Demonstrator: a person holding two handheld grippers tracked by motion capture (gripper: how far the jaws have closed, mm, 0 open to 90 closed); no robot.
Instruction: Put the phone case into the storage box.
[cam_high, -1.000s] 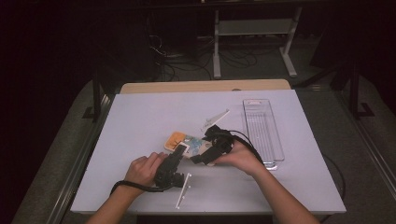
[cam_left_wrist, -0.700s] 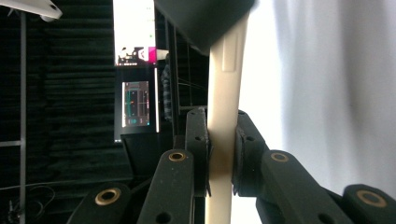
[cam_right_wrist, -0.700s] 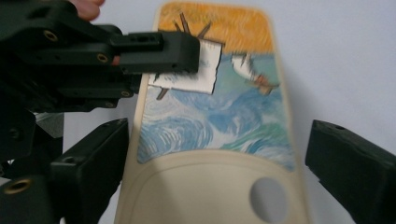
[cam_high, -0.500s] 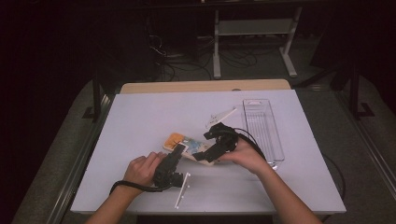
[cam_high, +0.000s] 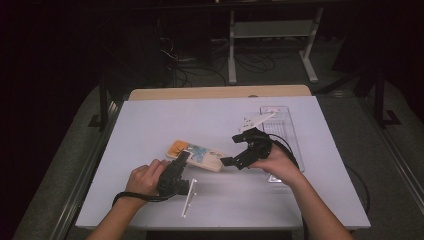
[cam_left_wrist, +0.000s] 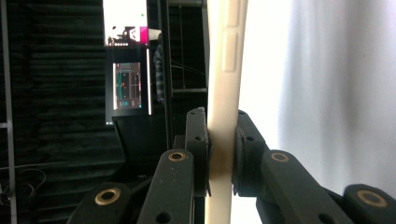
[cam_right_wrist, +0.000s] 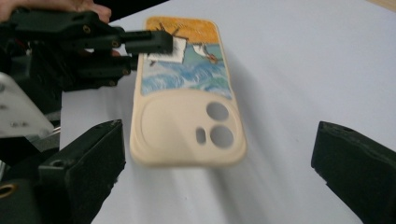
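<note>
A cream phone case (cam_high: 199, 154) with a sea picture and an orange top lies near the table's middle. My left gripper (cam_high: 183, 156) is shut on its near long edge. In the left gripper view the case (cam_left_wrist: 225, 84) runs upright between the two pads of that gripper (cam_left_wrist: 222, 144), which press on it. My right gripper (cam_high: 231, 149) is open just right of the case, its jaws wide apart. In the right gripper view the case's camera-cutout end (cam_right_wrist: 189, 135) lies between and beyond the spread jaws, untouched, and the left gripper (cam_right_wrist: 156, 46) clamps the far end.
A clear plastic tray (cam_high: 292, 137) lies at the right of the white table, with a white flat piece (cam_high: 255, 120) at its far left corner. A thin white strip (cam_high: 189, 198) rests near the front edge. A lit screen (cam_left_wrist: 126, 86) stands in the dark background.
My right hand has drawn back to the right and slightly up, away from the case. The left hand and the case have stayed where they were.
</note>
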